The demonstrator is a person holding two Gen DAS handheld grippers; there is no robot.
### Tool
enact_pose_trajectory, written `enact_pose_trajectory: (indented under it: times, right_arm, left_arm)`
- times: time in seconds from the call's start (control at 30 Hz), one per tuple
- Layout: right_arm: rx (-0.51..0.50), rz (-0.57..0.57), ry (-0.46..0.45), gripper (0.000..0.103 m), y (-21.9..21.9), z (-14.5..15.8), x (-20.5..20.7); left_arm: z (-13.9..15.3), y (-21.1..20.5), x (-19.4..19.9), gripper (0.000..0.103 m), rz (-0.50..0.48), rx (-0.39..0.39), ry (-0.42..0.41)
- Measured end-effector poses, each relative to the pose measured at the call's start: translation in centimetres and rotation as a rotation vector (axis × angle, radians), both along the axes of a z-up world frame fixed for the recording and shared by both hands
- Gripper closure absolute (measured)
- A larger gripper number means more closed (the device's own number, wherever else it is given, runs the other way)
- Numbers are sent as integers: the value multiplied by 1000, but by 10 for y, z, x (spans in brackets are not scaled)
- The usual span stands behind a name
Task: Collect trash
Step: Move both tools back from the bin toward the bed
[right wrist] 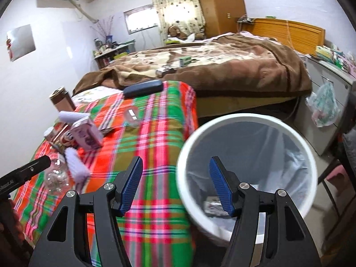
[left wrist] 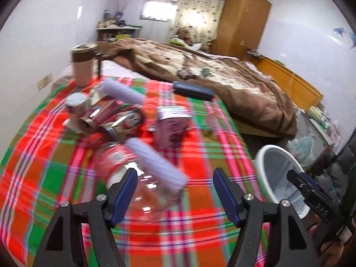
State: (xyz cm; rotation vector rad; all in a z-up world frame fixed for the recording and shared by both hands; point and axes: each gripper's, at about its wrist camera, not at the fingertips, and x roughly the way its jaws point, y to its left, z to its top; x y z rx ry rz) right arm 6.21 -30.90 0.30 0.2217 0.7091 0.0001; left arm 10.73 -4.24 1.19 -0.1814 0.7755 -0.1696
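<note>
Beside the white bin, both the left gripper and right gripper hang spread apart, holding nothing, over the plaid cloth.

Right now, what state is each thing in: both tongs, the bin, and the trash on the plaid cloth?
left tongs: open, empty
right tongs: open, empty, over the bin's rim
white bin: upright, lined, some trash at the bottom
clear bottle: lying on its side
pink carton: lying down
brown tumbler: upright
dark case: closed, flat
</note>
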Motion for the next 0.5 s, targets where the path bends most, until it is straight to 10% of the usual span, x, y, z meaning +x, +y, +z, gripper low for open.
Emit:
enact_pose_trajectory:
  times: [0.5]
  right_arm:
    - [-60,98,-28,39,57,0,14]
  left_arm:
    - [-19,45,-2,21,97,14,55]
